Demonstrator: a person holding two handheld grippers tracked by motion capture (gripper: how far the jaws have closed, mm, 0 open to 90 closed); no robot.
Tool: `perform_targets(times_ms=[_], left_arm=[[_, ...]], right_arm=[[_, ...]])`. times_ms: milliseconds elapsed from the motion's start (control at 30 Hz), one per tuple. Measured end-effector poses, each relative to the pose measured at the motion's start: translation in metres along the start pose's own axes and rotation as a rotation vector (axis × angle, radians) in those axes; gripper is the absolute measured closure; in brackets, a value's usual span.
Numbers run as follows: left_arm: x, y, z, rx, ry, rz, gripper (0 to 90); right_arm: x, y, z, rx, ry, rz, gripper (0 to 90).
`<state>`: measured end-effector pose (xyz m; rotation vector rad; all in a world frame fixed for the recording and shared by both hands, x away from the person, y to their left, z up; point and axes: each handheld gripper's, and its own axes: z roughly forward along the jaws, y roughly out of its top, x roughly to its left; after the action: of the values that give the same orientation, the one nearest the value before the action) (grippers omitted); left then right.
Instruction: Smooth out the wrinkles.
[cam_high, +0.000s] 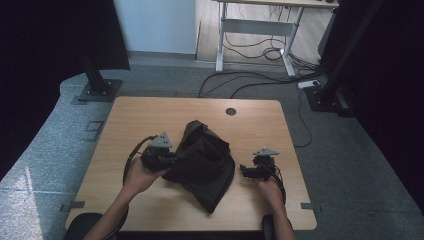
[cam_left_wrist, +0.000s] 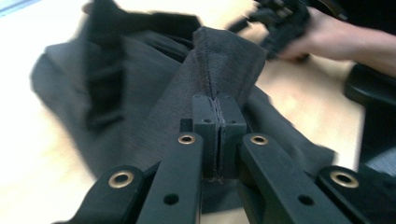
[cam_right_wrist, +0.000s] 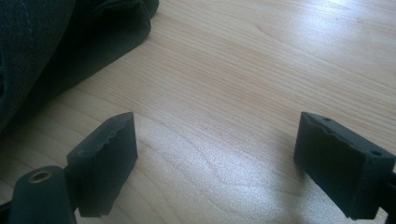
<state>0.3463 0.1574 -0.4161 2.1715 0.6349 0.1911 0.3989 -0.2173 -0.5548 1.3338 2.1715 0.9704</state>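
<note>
Left gripper: your left gripper (cam_high: 172, 159) has its jaws pinched together on a stitched seam fold of the dark garment (cam_high: 202, 162); in the left gripper view (cam_left_wrist: 217, 140) the cloth rises from the pads in a ridge.
Right gripper: your right gripper (cam_high: 246, 171) rests just right of the cloth, jaws wide apart with bare wood between them (cam_right_wrist: 215, 158).
Garment: crumpled at the middle of the table (cam_high: 150, 115), one corner trailing toward the near edge.
Edges: the near edge lies just past that corner; the left and right edges are well apart from both hands.
Open room: bare wood behind the garment up to the round cable hole (cam_high: 230, 111), and on both flanks.
Writing: no brand or label can be read on the cloth or grippers.
</note>
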Motion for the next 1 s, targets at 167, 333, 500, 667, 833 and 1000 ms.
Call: perform_targets(times_ms=[167, 333, 500, 667, 833, 1000], left_arm=[[-0.025, -0.023, 0.008, 0.06, -0.072, 0.037, 87.6], [-0.03, -0.032, -0.001, 0.048, -0.04, 0.081, 61.9], [-0.01, -0.021, -0.02, -0.037, 0.007, 0.049, 46.3], [0.023, -0.006, -0.004, -0.061, 0.082, -0.007, 32.8], [0.048, 0.004, 0.044, -0.005, 0.167, -0.041, 22.5], [0.052, -0.002, 0.075, 0.059, 0.188, -0.058, 18.8]], right_arm=[[0.0, 0.0, 0.0, 0.0, -0.001, 0.0, 12.9], [0.0, 0.0, 0.0, -0.001, -0.002, 0.0, 13.0], [0.0, 0.0, 0.0, -0.001, -0.003, 0.0, 12.9], [0.0, 0.0, 0.0, 0.0, -0.003, -0.001, 12.7], [0.0, 0.0, 0.0, -0.001, -0.002, -0.003, 12.6], [0.0, 0.0, 0.0, 0.0, -0.001, -0.001, 12.6]])
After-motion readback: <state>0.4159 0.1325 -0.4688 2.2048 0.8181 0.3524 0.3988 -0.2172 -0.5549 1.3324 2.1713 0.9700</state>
